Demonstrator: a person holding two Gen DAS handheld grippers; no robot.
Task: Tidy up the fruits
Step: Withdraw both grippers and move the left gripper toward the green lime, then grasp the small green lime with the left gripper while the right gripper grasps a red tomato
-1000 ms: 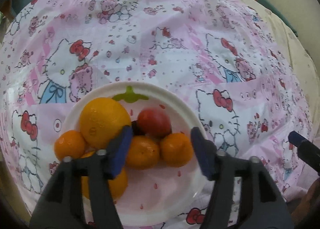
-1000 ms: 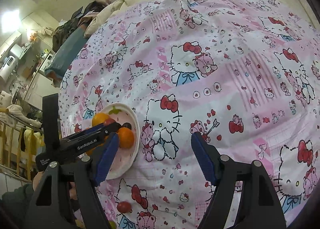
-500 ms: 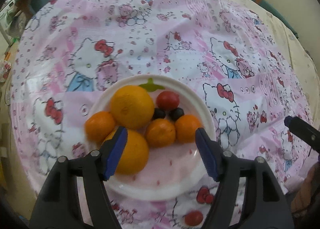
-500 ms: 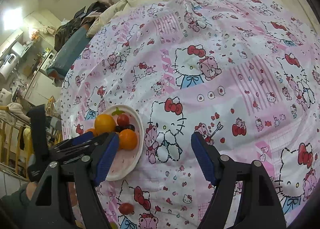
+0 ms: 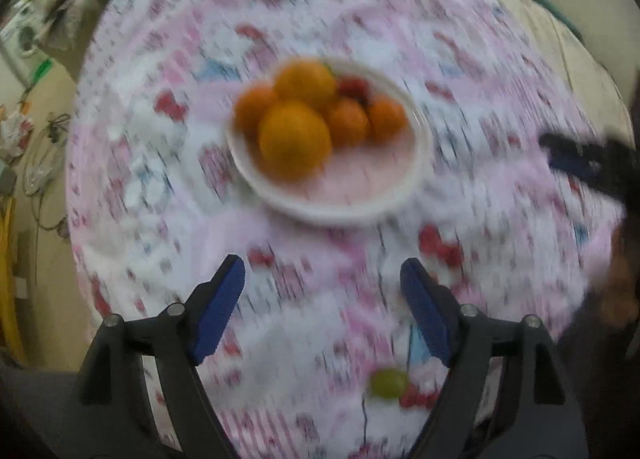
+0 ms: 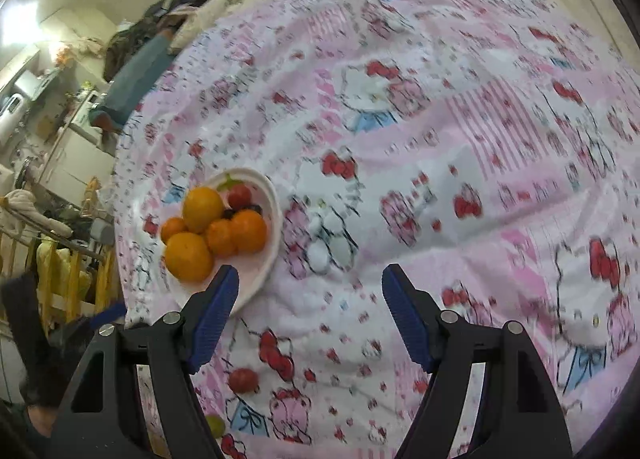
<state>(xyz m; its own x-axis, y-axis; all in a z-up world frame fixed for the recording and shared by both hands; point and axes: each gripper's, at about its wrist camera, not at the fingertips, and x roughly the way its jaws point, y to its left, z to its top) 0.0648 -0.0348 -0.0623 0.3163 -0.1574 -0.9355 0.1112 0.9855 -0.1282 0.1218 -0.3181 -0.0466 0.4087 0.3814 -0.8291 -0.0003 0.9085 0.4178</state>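
Step in hand: left gripper (image 5: pixel 320 291) hung over bare cloth on the near side of the white plate (image 5: pixel 420 163), and the next loose fruit was probably its target; this is a judgement.
Left gripper: its jaws were opening, with only the cloth between them.
Right gripper (image 6: pixel 310 299): its jaws stood spread and held nothing, over the cloth to the right of the plate.
Fruits on plate: two big oranges (image 6: pixel 188 257), three small mandarins (image 6: pixel 248 231), a red tomato (image 6: pixel 239 196) and some dark berries lay together.
Fruits still loose: a green grape (image 5: pixel 388 382) lay on the pink Hello Kitty bedsheet (image 6: pixel 440 139) near the left gripper's right finger; a second red tomato (image 6: pixel 243 379) lay just beside the right gripper's left finger.
Good way: the fingers should come down on both sides of the grape and close softly, because it is small, round and could roll on soft cloth.
Caution: left view was very blurred, so aim should wait until it is steady.
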